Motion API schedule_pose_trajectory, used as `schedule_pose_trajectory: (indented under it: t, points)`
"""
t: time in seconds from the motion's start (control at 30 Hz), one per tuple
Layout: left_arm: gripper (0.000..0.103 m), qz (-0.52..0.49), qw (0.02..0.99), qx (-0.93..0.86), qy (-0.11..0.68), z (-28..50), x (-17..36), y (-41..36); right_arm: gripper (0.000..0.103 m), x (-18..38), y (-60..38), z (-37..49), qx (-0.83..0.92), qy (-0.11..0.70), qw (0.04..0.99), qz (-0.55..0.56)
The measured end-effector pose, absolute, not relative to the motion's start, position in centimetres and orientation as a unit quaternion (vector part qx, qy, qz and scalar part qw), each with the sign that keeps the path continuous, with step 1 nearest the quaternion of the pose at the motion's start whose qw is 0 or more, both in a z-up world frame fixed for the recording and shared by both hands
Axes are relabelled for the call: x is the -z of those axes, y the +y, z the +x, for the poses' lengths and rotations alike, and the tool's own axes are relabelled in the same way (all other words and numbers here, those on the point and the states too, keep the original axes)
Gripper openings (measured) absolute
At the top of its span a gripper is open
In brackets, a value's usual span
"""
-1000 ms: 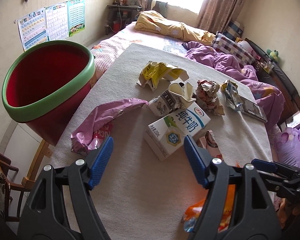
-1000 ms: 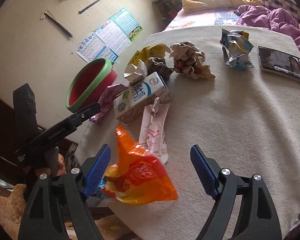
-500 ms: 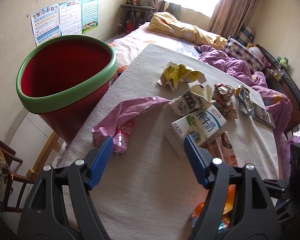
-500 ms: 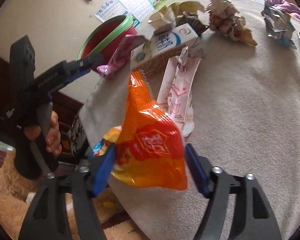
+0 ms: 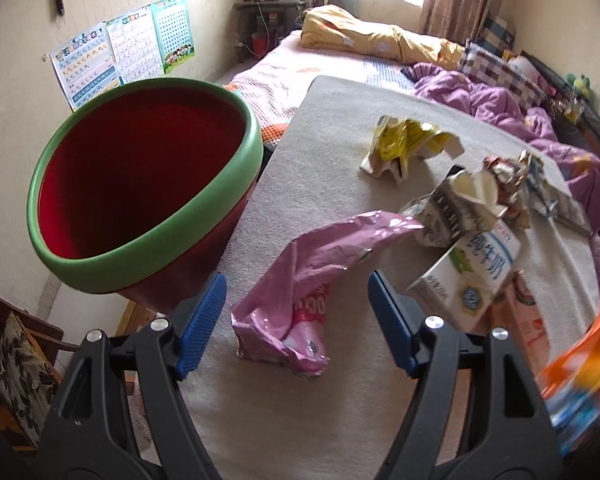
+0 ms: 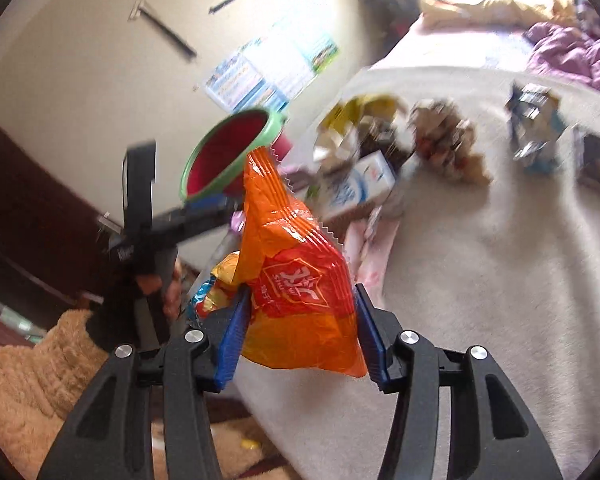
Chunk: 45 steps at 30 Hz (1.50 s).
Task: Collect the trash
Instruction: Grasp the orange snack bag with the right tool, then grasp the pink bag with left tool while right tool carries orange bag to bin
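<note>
1. Right gripper: black frame, blue ribbed pads. Jaws closing, narrow, one pad on each side of a crinkled orange foil snack bag. Pads touch the bag's sides; the bag stands up between them, its serrated top edge pointing toward the bin.
2. The same orange bag shows blurred at the lower right edge of the left wrist view.
3. Left gripper: jaws stand wide, pads touching nothing. A crumpled pink plastic wrapper lies on the cream fabric-covered table in the gap ahead of them.
4. Red round plastic bin with a green rim: sits off the table's left edge, tilted, mouth open toward the camera.
5. Trash on the table, right of the pink wrapper: white milk carton with blue print on its side; a crushed grey-patterned carton just behind it, touching; a crumpled yellow and white wrapper farther back.
6. A crumpled brown paper ball and a silver-blue foil packet lie farther along the table, apart from each other; both blurred.
7. A person's hand grips the left gripper's handle, low left in the right wrist view.
8. Background: bed with purple quilt, colourful wall charts.
</note>
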State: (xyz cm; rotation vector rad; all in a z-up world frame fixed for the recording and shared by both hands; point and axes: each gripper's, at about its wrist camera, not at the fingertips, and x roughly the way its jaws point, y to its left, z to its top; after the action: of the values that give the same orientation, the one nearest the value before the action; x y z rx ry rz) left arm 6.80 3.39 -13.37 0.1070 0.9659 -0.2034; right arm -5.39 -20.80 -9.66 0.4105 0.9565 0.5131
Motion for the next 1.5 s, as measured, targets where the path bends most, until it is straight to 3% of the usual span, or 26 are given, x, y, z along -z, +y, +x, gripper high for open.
schedule_pose_trajectory:
  t: [0.6,0.63,0.73,0.87,1.5]
  points:
    - [0.07,0.077,0.846,0.192,0.492,9.6,17.0,3.8,0.05,7.4,-19.4,-4.2,-0.092,0.404,0.879,0.235]
    - [0.066,0.078,0.846,0.198,0.489,9.8,16.9,3.7,0.05,7.3,-19.3,-4.3,-0.082,0.403,0.881,0.235]
    - [0.041,0.073,0.846,0.214,0.483,10.2,16.6,3.7,0.05,7.5,-19.0,-4.7,-0.055,0.404,0.88,0.244]
    - [0.029,0.056,0.849,0.225,0.474,10.2,16.1,4.2,0.05,7.9,-18.5,-4.9,-0.035,0.405,0.88,0.246]
    - [0.028,0.005,0.881,0.219,0.419,10.1,10.5,8.4,0.05,5.4,-13.0,-0.7,-0.027,0.383,0.91,0.157]
